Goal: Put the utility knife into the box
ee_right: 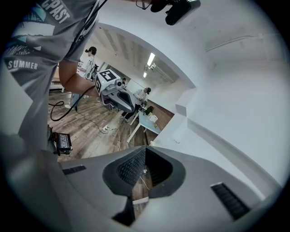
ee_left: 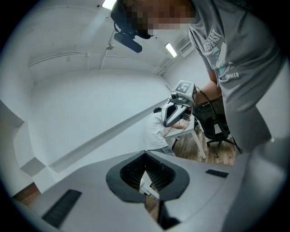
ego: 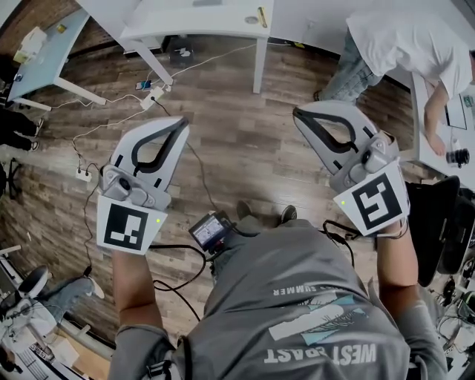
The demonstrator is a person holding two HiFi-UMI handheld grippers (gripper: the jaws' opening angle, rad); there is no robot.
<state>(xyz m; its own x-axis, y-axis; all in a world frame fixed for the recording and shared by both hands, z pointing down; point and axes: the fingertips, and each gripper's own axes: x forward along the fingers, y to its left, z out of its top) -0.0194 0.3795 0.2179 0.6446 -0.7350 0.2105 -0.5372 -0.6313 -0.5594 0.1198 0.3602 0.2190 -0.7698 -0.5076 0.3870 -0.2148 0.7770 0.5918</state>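
Note:
No utility knife and no box can be made out in any view. In the head view my left gripper (ego: pixel 180 125) and my right gripper (ego: pixel 298 113) are held out over a wooden floor (ego: pixel 237 148), well apart from each other. Each has its tips together, with only the oval gap behind them, and nothing is between the jaws. The left gripper view looks along the shut left gripper (ee_left: pixel 145 153) toward a white wall, with the right gripper (ee_left: pixel 174 111) beyond. The right gripper view looks along the shut right gripper (ee_right: pixel 145 148), with the left gripper (ee_right: pixel 118 95) farther off.
A white table (ego: pixel 200 22) stands ahead with a small yellow thing (ego: pixel 261 16) on it. At the right, a person in a white shirt (ego: pixel 415 44) bends over a desk beside a black chair (ego: pixel 445 223). Cables and a power strip (ego: pixel 152 95) lie on the floor.

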